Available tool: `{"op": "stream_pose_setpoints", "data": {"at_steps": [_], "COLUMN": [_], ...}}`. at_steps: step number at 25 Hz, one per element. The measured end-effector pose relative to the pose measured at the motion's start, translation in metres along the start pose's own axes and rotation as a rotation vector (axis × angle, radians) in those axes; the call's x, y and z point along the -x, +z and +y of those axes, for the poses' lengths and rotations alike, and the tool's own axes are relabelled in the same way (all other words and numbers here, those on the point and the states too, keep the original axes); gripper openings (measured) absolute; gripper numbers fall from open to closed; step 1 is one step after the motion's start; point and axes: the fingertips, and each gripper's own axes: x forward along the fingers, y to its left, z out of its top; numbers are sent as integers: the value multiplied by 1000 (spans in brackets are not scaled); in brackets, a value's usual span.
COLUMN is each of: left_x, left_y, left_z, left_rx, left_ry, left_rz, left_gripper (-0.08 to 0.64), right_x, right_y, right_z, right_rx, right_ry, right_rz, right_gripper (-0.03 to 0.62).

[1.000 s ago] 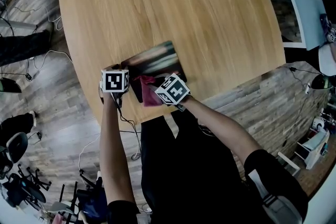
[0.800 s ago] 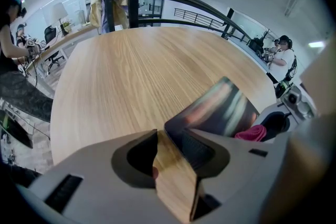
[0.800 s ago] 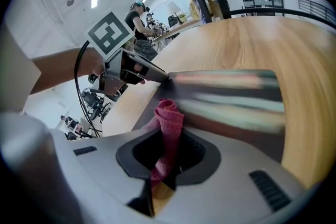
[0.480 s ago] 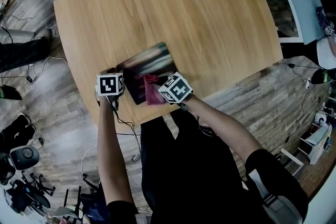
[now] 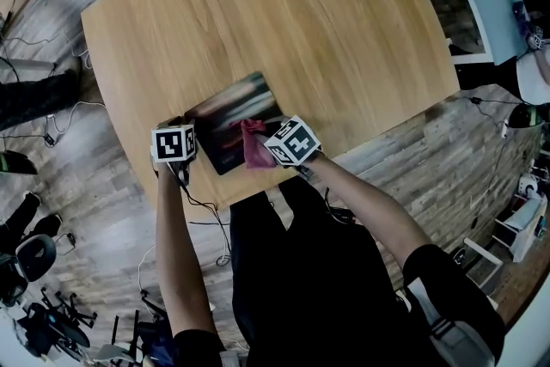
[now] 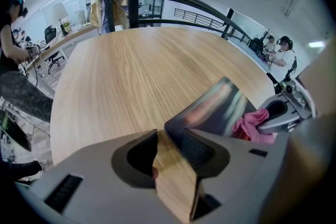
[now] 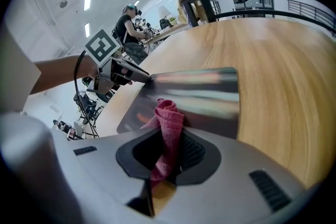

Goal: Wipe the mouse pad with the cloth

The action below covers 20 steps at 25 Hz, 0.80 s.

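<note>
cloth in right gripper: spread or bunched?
Bunched. The pink cloth stands as a twisted wad pinched between the right gripper's jaws, over the mouse pad.

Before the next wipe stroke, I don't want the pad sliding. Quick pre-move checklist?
1. Grip: right claw shut on cloth: ok.
2. Placement: cloth lies over mouse pad: ok.
3. Mouse pad flat on table: ok.
4. Hold-down: left claw at the pad's corner, jaws apart; whether it presses down: cannot tell.
5. Path: nothing else on the pad ahead of the cloth: ok.
</note>
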Motion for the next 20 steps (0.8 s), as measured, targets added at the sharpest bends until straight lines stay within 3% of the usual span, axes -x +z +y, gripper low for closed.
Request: {"op": "stream_pose_setpoints", "data": {"at_steps": [20], "left_x": [0], "left_y": [-1], "left_z": [-1], "left_rx": [14], "left_ry": [10], "left_rz": [-26], "left_gripper": [163], "right_x": [30], "right_y": [-11], "right_z": [-42], "right_rx": [-30], "right_ry": [-93], "right_rz": [-7], "right_gripper": [71]}}
